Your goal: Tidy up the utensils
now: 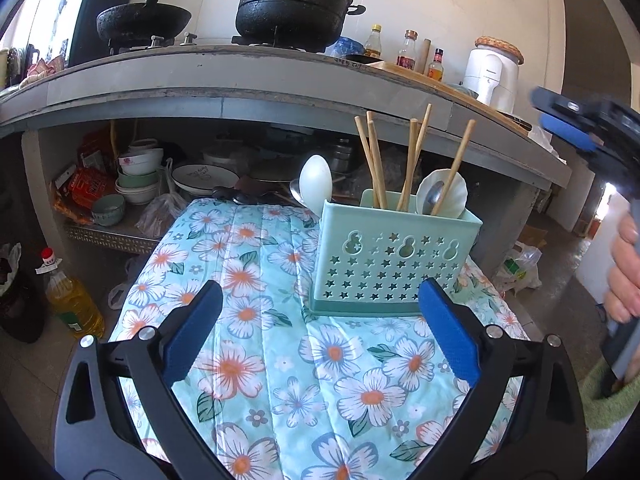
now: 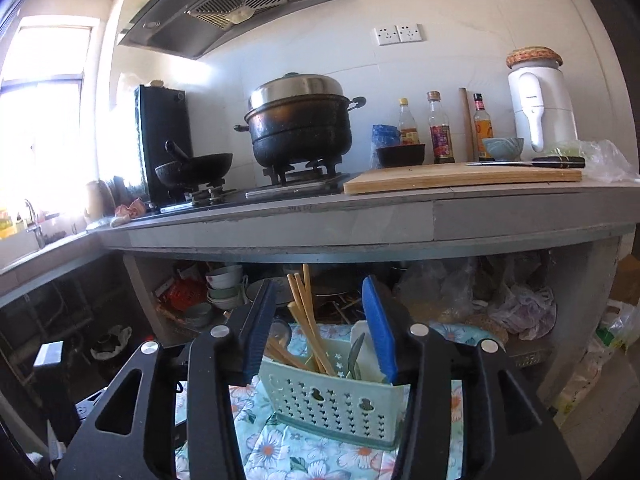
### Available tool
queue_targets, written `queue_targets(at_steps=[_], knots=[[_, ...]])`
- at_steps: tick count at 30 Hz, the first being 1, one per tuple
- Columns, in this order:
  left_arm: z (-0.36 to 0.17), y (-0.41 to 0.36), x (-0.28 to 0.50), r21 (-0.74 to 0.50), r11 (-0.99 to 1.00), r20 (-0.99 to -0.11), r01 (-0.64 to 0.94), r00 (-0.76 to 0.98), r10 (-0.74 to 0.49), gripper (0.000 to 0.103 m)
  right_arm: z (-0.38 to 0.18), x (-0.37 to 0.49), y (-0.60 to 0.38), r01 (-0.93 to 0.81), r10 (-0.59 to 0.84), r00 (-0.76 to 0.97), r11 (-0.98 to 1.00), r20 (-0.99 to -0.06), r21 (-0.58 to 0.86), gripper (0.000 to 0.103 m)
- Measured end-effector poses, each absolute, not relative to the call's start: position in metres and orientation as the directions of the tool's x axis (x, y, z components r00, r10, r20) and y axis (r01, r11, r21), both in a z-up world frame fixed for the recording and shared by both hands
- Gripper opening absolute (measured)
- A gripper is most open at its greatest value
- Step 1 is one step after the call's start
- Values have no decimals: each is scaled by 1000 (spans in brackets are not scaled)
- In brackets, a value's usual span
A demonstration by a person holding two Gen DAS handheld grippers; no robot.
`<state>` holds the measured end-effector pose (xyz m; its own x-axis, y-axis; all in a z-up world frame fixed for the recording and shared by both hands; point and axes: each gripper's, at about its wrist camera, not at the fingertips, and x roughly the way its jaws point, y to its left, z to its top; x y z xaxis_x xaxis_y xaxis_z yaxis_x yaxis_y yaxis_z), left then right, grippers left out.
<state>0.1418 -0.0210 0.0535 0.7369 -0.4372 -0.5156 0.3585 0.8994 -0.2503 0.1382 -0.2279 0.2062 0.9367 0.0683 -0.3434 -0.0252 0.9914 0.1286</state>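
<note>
Tools both empty: left tool (image 1: 320,320) spread wide above the floral-cloth desk (image 1: 256,360); right tool (image 2: 320,320) parted moderately, hovering over the pale green perforated plastic caddy (image 2: 336,396). Caddy stands upright on the desk, holding wooden chopsticks (image 2: 308,320), a metal spoon (image 2: 354,354) and a white ceramic spoon (image 1: 316,180). Judgement: chopsticks light, stiff, best pinched near the upper ends; ceramic spoon smooth, breakable; caddy light, may tip.

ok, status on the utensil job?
Both hand-held grippers open, empty: left, right. Chopsticks and spoons upright in green caddy on floral cloth. Nothing in the way.
</note>
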Motion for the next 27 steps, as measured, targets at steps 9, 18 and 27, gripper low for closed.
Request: queue_targets(at_steps=[9, 18, 27], knots=[[68, -32, 128, -189, 931, -526, 313, 768, -365, 94, 171, 87, -234, 157, -72, 862, 979, -501, 130, 81], [71, -40, 124, 15, 992, -581, 122, 809, -90, 94, 121, 81, -218, 314, -266, 733, 949, -627, -35, 96], [69, -29, 128, 113, 993, -589, -16, 805, 80, 94, 120, 90, -214, 335, -316, 705, 937, -635, -95, 96]])
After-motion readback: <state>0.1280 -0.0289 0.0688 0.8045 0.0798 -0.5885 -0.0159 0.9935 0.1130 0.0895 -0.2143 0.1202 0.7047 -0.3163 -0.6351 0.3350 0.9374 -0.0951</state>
